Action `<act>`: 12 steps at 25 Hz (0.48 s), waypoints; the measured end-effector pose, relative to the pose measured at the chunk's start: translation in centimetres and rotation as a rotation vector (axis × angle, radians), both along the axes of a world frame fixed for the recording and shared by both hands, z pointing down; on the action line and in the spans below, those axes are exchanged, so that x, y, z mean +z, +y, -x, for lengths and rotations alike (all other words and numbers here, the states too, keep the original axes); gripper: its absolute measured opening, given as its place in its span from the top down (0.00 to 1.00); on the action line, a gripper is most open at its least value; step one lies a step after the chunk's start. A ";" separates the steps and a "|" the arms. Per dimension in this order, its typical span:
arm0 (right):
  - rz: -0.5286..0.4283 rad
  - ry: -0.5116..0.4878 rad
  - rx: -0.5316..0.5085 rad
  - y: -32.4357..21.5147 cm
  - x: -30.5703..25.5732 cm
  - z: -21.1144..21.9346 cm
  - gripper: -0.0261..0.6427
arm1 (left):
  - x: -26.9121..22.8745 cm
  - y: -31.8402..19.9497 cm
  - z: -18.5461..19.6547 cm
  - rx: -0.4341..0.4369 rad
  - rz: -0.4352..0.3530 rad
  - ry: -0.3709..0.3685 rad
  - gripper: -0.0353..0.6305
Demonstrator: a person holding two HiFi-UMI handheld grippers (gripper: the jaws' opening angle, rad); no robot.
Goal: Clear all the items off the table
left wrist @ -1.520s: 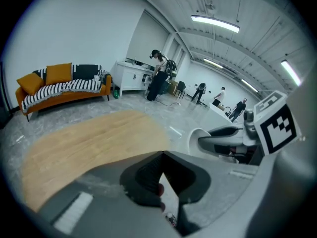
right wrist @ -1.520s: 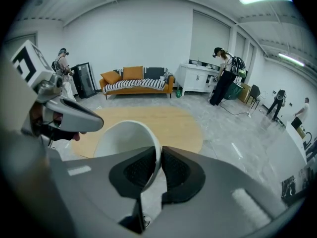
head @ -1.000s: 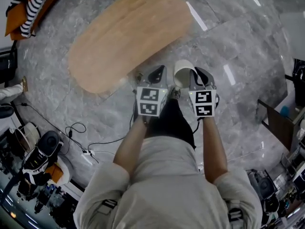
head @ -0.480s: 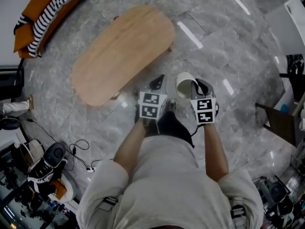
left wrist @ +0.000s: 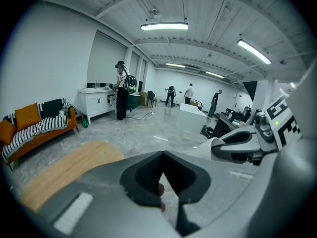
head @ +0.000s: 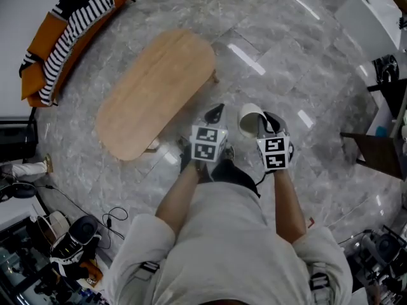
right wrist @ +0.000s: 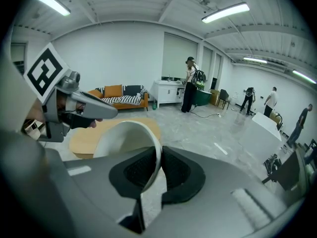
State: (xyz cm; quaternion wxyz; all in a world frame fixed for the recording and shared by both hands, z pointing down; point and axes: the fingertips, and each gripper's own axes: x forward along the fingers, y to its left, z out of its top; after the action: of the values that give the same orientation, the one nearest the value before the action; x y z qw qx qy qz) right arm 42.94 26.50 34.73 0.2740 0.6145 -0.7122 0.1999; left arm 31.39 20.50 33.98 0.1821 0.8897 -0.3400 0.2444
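The oval wooden table (head: pixel 156 94) stands bare on the grey marble floor, ahead and left of the person. My right gripper (head: pixel 264 122) is shut on the rim of a white cup (head: pixel 249 117), held in the air to the table's right. Seen from the right gripper view, the cup (right wrist: pixel 126 138) wall is pinched between the dark pads of that gripper (right wrist: pixel 157 167). My left gripper (head: pixel 214 113) hovers beside it, shut. In the left gripper view its jaws (left wrist: pixel 163 182) meet, with a small pinkish bit at the seam that I cannot identify.
An orange sofa with a striped blanket (head: pixel 63 37) lines the far left wall. Cables and camera gear (head: pixel 70 234) lie on the floor at the lower left. A dark stand (head: pixel 375 157) is at the right. People (left wrist: pixel 120 90) stand by a white cabinet (left wrist: pixel 96 103) far off.
The table now sits farther from the grippers and more of the sofa shows, as the person has backed away. Both grippers keep their pose and the cup stays held.
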 end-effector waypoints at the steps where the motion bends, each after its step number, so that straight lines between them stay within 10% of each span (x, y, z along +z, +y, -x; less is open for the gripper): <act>1: -0.004 0.000 0.007 0.0 -0.1 -0.5 0.90 | -0.1 0.1 -0.4 -0.003 -0.001 0.000 0.92; 12: -0.064 0.010 0.004 -1.6 -1.6 -1.6 0.90 | -1.8 -0.8 -1.6 -0.043 -0.025 0.014 0.92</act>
State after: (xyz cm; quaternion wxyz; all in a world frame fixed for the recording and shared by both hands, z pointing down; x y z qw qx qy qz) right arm 44.56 24.86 33.18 0.2572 0.6254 -0.7157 0.1745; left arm 32.95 19.73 32.20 0.1786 0.8861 -0.3606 0.2299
